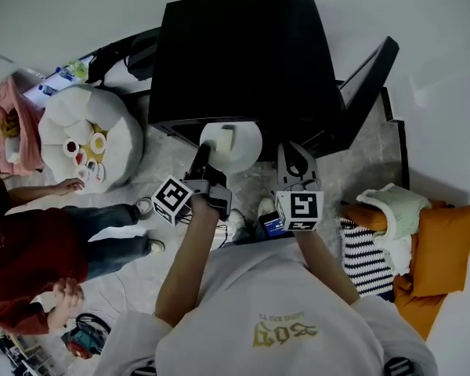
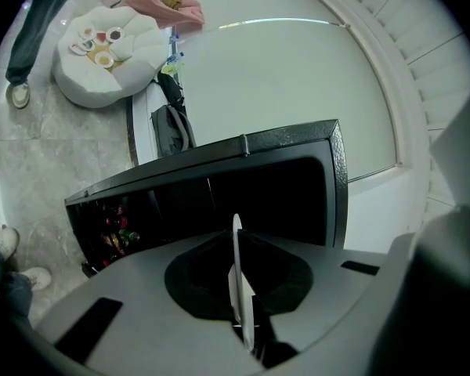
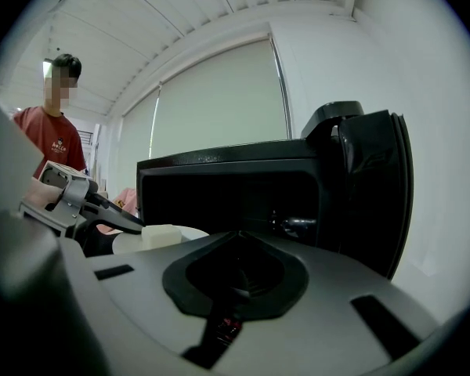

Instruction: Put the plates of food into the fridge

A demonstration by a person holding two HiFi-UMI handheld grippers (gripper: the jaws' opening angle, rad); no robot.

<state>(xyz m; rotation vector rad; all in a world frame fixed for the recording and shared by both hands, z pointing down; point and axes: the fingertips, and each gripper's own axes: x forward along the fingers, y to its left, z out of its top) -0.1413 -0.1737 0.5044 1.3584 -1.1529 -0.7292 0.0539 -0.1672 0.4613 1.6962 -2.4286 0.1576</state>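
Holding a round white plate (image 1: pixel 247 149) by its near rim, the left gripper (image 1: pixel 201 155) reaches toward the boxy black fridge (image 1: pixel 243 61) in the head view. A pale, squarish block of food (image 1: pixel 225 139) sits on the plate, which hangs just in front of the fridge's dark opening. The door (image 1: pixel 368 81) stands swung out to the right. The right gripper (image 1: pixel 292 150) hovers beside the plate, apart from it. Veined, marble-like floor (image 1: pixel 172 151) spreads below. A puffy white cushion (image 1: pixel 113 124) lies at left, near a second person in a red top (image 1: pixel 23 261).

In the left gripper view the plate shows edge-on — a thin white sliver standing upright between the fingers, which are clamped on its rim. Behind it gapes the fridge's matte black cavity.

In the right gripper view the fingers are pressed together with nothing between them. The fridge fills the middle, its glossy door curving away at right. At left the other gripper carries the smooth plate and its soft-cornered block — level and outside the fridge.
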